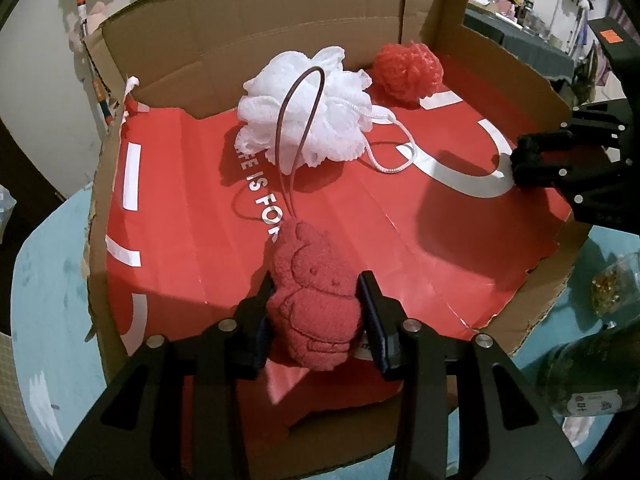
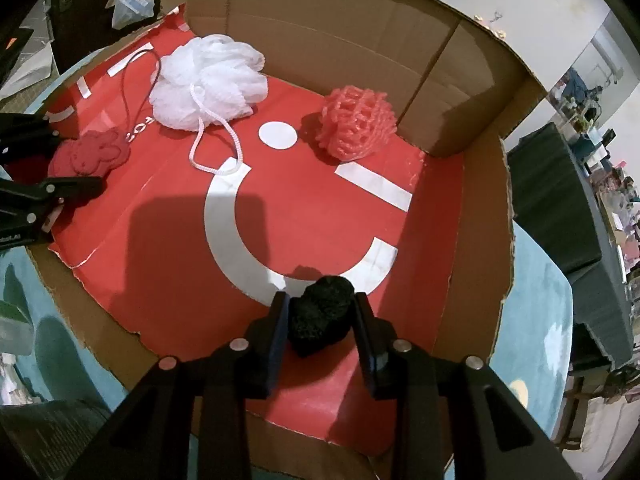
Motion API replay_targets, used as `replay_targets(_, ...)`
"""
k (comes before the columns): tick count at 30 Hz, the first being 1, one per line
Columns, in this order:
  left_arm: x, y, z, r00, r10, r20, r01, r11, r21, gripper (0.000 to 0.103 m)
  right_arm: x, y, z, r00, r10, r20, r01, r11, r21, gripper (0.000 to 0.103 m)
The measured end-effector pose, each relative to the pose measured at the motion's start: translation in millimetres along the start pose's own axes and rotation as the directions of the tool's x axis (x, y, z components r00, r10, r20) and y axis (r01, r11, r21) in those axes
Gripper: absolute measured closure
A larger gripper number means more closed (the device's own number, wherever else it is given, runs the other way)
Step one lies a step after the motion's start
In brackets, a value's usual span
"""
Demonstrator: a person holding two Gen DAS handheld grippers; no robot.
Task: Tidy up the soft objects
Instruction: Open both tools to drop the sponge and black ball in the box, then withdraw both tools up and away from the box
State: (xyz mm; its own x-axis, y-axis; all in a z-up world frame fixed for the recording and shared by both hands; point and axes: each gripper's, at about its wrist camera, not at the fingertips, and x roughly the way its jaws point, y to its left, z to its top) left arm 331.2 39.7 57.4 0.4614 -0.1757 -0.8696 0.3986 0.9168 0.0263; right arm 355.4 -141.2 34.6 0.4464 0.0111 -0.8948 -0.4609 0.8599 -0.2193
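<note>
In the left wrist view, the left claw (image 1: 316,312) at the lower centre of the frame grips a red fleecy plush figure with a thin dark loop (image 1: 314,304), its pads pressed against both sides. In the right wrist view, the right claw (image 2: 320,328) at the lower centre clamps a small black mesh scrubber (image 2: 322,316). Both are inside a shallow brown cardboard box lined with red printed paper (image 2: 460,56), which sits on a teal tabletop (image 2: 536,312). A white mesh bath pouf with a cord (image 2: 210,80) lies in the upper left of the right wrist frame, a coral-red mesh pouf (image 2: 358,122) right of it, apart.
</note>
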Motion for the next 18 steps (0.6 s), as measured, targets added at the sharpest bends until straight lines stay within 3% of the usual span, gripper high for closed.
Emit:
replay_targets(7, -2.3, -0.2, 1.2, 1.000, 0.009, 0.026, -0.009, 1.000, -0.003, 0.044, 0.6, 6.0, 1.3, 1.000, -0.004, -0.003, 0.004, 1.000, -0.026, 0.054)
replay_targets(9, -4.5, -1.7, 2.1, 0.999, 0.013, 0.034, -0.013, 1.000, 0.000, 0.043, -1.3, 6.8, 1.0, 1.000, -0.008, 0.003, 0.008, 1.000, -0.026, 0.048)
replay_targets(18, -30.1, 2.1, 2.5, 0.996, 0.016, 0.091, -0.012, 0.999, -0.043, 0.034, -21.5, -2.1, -1.4, 0.999, -0.015, 0.048, 0.014, 1.000, 0.010, 0.039)
